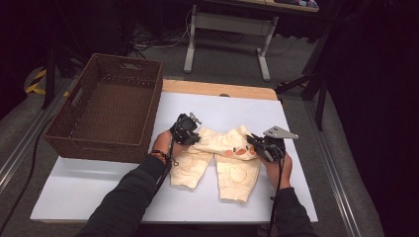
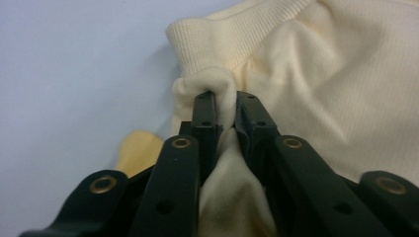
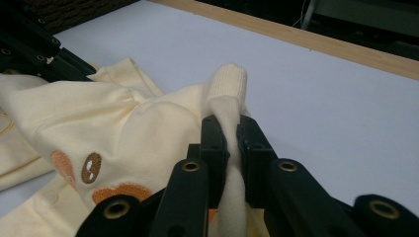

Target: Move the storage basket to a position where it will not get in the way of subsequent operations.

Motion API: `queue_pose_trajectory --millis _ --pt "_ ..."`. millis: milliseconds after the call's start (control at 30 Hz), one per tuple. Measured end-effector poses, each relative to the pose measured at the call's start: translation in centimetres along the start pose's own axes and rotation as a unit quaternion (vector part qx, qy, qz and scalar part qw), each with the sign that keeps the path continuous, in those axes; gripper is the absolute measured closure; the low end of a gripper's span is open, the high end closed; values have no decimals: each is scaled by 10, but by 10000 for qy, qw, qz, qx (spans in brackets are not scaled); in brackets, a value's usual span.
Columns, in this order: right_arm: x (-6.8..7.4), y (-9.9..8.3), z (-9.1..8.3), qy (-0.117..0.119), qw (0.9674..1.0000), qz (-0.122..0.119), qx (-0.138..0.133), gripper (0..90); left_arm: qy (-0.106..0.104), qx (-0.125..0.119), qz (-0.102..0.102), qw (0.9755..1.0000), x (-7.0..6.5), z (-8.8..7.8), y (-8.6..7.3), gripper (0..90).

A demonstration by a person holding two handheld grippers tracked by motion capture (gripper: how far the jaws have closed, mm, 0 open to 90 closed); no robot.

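Your left gripper and right gripper each pinch the trousers waistband, probably its corners; legs trail toward the frame's bottom.

Cream baby trousers with embroidered face, legs flat on table, waistband bunched upward

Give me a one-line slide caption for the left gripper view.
Left gripper shut on a pinched fold of the cream baby trousers, just below the ribbed waistband, over the white table.
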State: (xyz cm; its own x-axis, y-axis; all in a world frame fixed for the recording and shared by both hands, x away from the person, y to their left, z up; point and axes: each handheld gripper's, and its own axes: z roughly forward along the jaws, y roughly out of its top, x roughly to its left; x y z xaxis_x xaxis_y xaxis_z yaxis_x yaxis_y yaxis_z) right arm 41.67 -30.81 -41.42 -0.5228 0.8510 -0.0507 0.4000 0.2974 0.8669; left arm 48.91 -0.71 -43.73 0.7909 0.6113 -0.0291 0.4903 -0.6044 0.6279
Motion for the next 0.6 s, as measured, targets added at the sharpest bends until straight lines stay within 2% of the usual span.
queue_pose_trajectory --millis 33,133,200,233,300,333,433,600 --pt "0 0 0 -9 10000 -19 -3 835 106 -69 44 9999 -1 -2 0 831" --pt "0 0 -1 -46 10000 -25 -39 835 343 -472 -8 9983 -3 -11 -1 834" --pt "-1 1 0 -61 10000 -39 -48 835 516 -604 47 9968 -3 -17 0 835" --pt "-2 1 0 -65 10000 -45 -49 835 580 -738 11 9956 -4 -20 0 835" --pt "-2 2 2 -78 9999 -56 -47 835 715 -860 34 9937 -5 -24 1 842" --pt "-2 3 3 -86 9999 -82 -37 835 816 -973 75 9919 -5 -26 2 845" --pt "-6 6 6 -131 9999 -105 -21 834 905 -1194 75 9887 -5 -29 3 850" --pt "-13 14 13 -157 9998 -96 23 835 1059 -1396 49 9845 -3 -31 4 857"
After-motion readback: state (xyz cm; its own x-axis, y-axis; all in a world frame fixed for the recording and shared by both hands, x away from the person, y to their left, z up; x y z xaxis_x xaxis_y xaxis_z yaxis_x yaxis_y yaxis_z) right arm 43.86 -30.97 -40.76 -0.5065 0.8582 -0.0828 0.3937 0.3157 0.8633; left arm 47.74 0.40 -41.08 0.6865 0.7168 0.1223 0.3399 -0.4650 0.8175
